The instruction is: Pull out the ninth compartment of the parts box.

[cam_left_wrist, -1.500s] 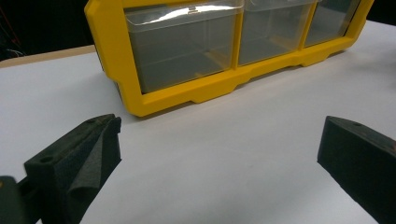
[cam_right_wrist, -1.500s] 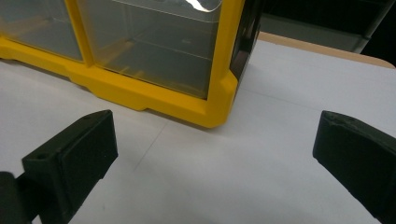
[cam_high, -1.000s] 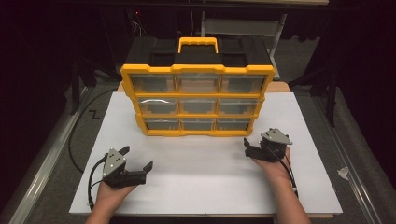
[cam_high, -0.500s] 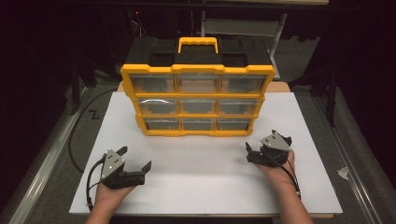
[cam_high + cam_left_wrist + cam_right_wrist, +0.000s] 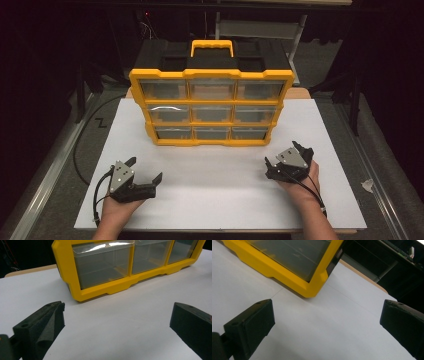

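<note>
Left tool (image 5: 145,175) and right tool (image 5: 285,157) both gape wide, empty — each well short of the organizer (image 5: 212,107), which stands mid-counter (image 5: 215,200), its drawer face toward them. Its bottom corners lie ahead of each tool — the right looks slightly nearer.

Lab or recording studio setup: white table (image 5: 220,200) lit bright, all dark around it, black drapes behind. Metal frame rails (image 5: 45,170) left of the table, black cable (image 5: 82,145) beside it, metal shelving (image 5: 260,27) behind the table.
</note>
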